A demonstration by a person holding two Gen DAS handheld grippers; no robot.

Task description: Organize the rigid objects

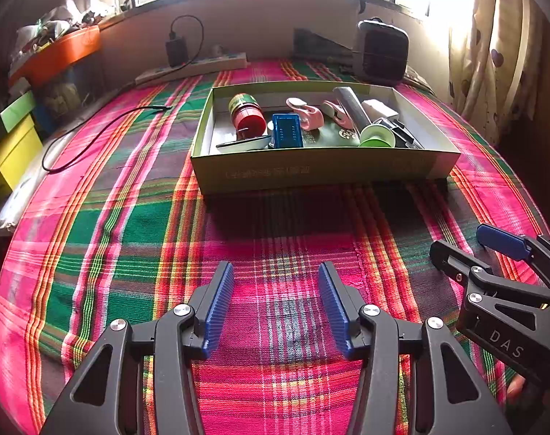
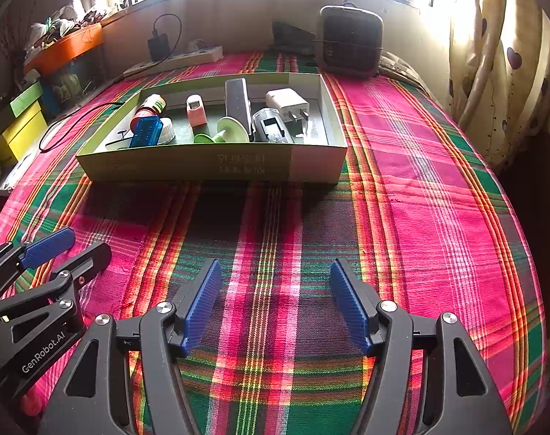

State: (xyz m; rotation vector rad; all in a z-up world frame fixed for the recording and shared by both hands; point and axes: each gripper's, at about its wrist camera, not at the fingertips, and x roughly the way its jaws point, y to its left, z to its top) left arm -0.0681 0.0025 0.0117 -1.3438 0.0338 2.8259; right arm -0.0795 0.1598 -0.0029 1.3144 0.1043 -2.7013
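Box [image 1: 322, 170] of small hard items: sits on the plaid cloth [image 1: 130, 239] straight ahead of both grippers, well apart from them, its long side running across the view. Contents, left to right: red jar [image 1: 247, 116], blue case [image 1: 286, 131], pink clip [image 1: 307, 114], grey bar [image 1: 351, 107], green spool [image 1: 376, 137], white plug [image 2: 287, 105]. Left gripper [image 1: 276, 308] released, nothing between its pads; right gripper [image 2: 275, 306] likewise released and empty. Neither is clearly nearer. Near wall hides item bases; window glare washes out the far edge.
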